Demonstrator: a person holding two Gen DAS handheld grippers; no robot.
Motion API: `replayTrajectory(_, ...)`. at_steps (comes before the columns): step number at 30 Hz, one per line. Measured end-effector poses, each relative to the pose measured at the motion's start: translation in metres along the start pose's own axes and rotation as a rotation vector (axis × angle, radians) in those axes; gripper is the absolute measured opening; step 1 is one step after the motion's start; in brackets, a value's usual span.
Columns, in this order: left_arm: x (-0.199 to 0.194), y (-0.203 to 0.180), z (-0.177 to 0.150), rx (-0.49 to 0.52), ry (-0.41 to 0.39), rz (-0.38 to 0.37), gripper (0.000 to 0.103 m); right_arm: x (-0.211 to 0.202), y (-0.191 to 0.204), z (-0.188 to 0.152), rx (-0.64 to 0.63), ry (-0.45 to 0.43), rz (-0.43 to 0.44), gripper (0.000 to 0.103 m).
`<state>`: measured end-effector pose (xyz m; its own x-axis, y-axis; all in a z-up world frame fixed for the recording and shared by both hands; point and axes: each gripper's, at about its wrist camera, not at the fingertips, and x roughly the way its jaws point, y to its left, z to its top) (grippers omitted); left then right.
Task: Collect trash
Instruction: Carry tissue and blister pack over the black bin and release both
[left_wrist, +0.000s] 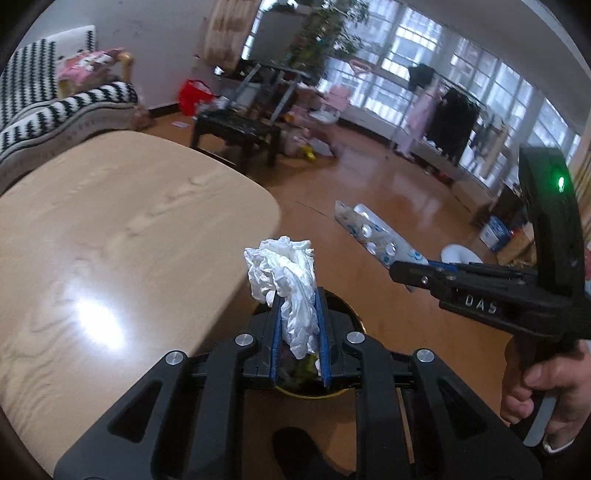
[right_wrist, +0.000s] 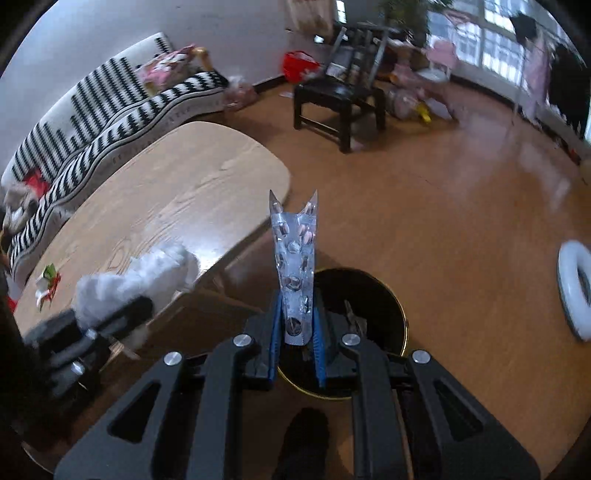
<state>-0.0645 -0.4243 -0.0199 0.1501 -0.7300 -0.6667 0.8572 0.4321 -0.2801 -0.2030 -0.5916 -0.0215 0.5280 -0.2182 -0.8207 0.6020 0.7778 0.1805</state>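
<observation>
My left gripper (left_wrist: 298, 295) is shut on a crumpled white tissue (left_wrist: 284, 269), just past the rounded end of the wooden table (left_wrist: 129, 229). Below it stands a black bin with a gold rim (left_wrist: 354, 315), with some waste inside. My right gripper (right_wrist: 297, 301) is shut on a silver blister pack (right_wrist: 295, 254) that sticks up over the bin (right_wrist: 373, 295). In the left wrist view the right gripper (left_wrist: 399, 271) reaches in from the right with the blister pack (left_wrist: 373, 236), and a hand (left_wrist: 535, 384) grips its handle. In the right wrist view the left gripper (right_wrist: 140, 306) and its tissue (right_wrist: 147, 275) show blurred at the left.
A small red, green and white wrapper (right_wrist: 48, 284) lies on the table (right_wrist: 177, 184). A black-and-white striped sofa (right_wrist: 110, 110) runs behind it. A black stool (right_wrist: 340, 99) stands on the wooden floor, and a white ring (right_wrist: 572, 288) lies at the right.
</observation>
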Motion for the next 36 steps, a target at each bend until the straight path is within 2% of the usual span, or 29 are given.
replayTrajectory(7, 0.033, -0.009, 0.002, 0.009, 0.052, -0.024, 0.015, 0.011, -0.011, 0.003, 0.027, 0.031, 0.001, 0.016)
replayTrajectory(36, 0.083, -0.016, 0.005, 0.006, 0.122, -0.052, 0.016, 0.017, -0.027, 0.001, 0.095, 0.051, -0.011, 0.016)
